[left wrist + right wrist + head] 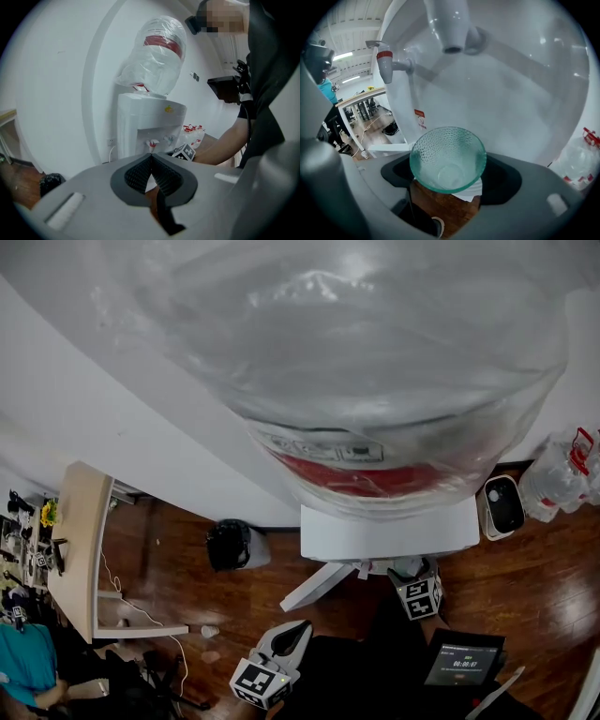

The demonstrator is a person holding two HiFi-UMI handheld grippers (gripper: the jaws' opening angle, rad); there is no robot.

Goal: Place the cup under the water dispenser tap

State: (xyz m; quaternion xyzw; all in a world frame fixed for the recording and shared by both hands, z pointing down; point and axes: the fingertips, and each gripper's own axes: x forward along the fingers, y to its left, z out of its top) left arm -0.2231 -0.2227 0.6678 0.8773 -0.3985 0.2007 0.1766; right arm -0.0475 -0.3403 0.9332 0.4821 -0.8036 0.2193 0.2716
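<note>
A green-tinted dimpled glass cup stands upright between the jaws of my right gripper, which is shut on it. Just above the cup hangs a white tap; a red-capped tap sticks out further left. In the head view the right gripper is tucked under the front of the white water dispenser, below its big clear bottle. My left gripper hangs lower left, away from the dispenser. Its dark pads meet with nothing between them, and it looks toward the dispenser.
A black bin stands left of the dispenser by the wall. A pale table is at far left. Bottled water packs and a small white appliance sit to the right. A timer screen is by my body.
</note>
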